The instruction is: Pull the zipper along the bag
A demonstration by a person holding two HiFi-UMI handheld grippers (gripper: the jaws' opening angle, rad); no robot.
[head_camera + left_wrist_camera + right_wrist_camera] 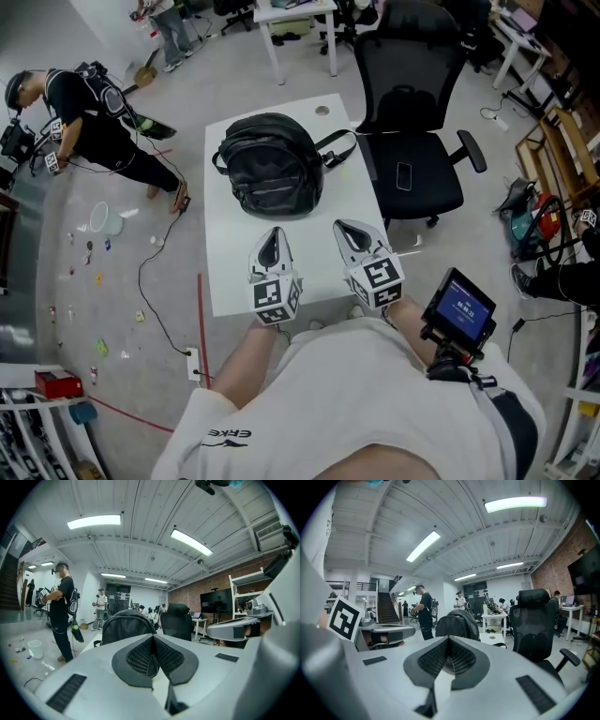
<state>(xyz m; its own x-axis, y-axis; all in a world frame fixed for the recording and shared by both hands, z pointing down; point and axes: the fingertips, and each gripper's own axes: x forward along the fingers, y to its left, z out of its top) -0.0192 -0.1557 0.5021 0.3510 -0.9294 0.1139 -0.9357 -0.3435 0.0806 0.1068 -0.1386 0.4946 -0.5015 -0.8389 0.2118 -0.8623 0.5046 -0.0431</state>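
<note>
On the white table (230, 267), a rounded black bag (272, 166) lay near a mesh office chair (410, 56); left gripper (273, 232) and right gripper (343, 227) hovered closed, empty.

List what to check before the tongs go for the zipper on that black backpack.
1. The black fabric backpack lies on the white square table, clear of its edges: ok.
2. Left tongs open, ready to grip: not ok. They are shut and empty.
3. Right tongs open, ready to grip: not ok. They are shut and empty.
4. Free path to the backpack: ok. Only bare tabletop lies between both tongs and it.
5. Zipper pull located: cannot tell. No view shows it clearly.
6. The black mesh office chair is out of the way: ok. It stands beside the table's right edge, apart from the backpack.
</note>
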